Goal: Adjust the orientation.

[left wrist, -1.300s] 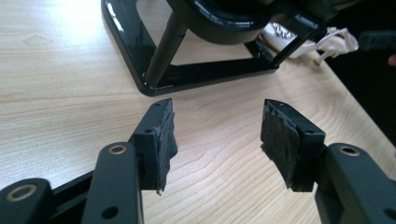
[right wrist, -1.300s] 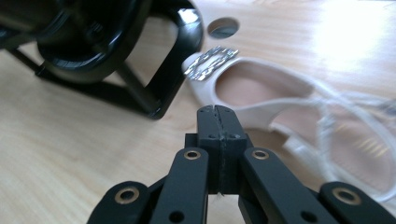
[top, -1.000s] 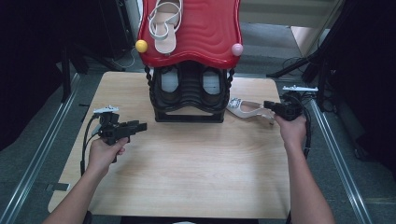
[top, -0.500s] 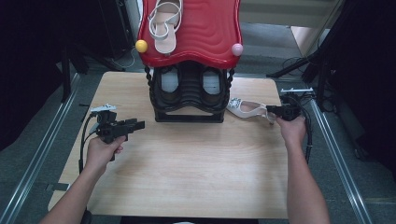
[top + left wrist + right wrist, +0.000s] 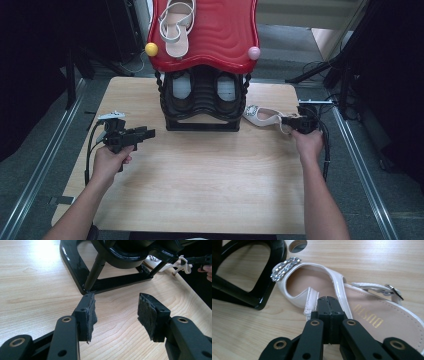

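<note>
Pinched shut on the strap of the white rhinestone-trimmed sandal (image 5: 317,290), right tool (image 5: 327,302) steadies it beside the black rack (image 5: 202,100); left tool (image 5: 116,312) waits released over the desk (image 5: 200,180).

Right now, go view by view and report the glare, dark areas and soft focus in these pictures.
High view: the table is evenly lit, the surroundings fall near black. Left gripper view: glare whitens the wood top left; the jaws close to the lens look soft, the black rack sharper. Right gripper view: the white sandal reads clearly, rhinestones sparkle, and the right gripper is crisp.
</note>
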Tool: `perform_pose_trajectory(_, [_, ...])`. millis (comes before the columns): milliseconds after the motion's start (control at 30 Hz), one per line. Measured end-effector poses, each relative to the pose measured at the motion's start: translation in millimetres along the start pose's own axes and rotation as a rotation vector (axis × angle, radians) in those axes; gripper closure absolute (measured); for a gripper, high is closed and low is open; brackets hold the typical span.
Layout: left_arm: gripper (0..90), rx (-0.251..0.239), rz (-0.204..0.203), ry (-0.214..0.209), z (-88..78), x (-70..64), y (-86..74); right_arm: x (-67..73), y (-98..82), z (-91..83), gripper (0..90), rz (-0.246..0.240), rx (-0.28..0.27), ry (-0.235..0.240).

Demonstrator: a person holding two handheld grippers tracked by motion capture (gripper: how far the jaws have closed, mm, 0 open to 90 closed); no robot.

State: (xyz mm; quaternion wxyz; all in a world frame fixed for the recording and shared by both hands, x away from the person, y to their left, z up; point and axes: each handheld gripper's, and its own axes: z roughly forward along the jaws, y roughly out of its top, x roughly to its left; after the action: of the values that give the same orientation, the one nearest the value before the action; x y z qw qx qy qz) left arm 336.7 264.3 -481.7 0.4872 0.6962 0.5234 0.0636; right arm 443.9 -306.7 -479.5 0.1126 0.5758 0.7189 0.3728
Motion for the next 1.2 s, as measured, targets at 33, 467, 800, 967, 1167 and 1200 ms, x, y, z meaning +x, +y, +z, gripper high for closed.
perform_pose_trajectory(33, [49.0,-0.003,-0.002,-0.002,0.0,0.0,0.1,0.8,-2.0,-0.4,90.0,-0.005,-0.002,0.004])
perform_pose_trajectory(467, [48.9,0.022,0.007,-0.012,4.5,-1.6,-1.6,24.4,-13.1,-2.5,90.0,0.064,-0.034,0.054])
perform_pose_trajectory(800, [47.9,0.017,-0.013,-0.019,3.6,-1.1,-2.5,48.1,-16.3,5.9,90.0,0.054,-0.047,0.070])
perform_pose_trajectory(967, [46.9,0.022,-0.021,-0.015,3.0,-0.1,-2.7,43.8,-18.1,5.4,90.0,0.072,-0.052,0.070])
perform_pose_trajectory(1167, [46.1,0.028,-0.016,-0.010,3.4,0.1,-3.0,41.3,-14.1,-3.9,90.0,0.065,-0.071,0.050])
perform_pose_trajectory(1200, [46.0,0.029,-0.017,-0.011,3.5,0.1,-3.0,40.2,-13.2,-5.4,89.9,0.069,-0.075,0.054])
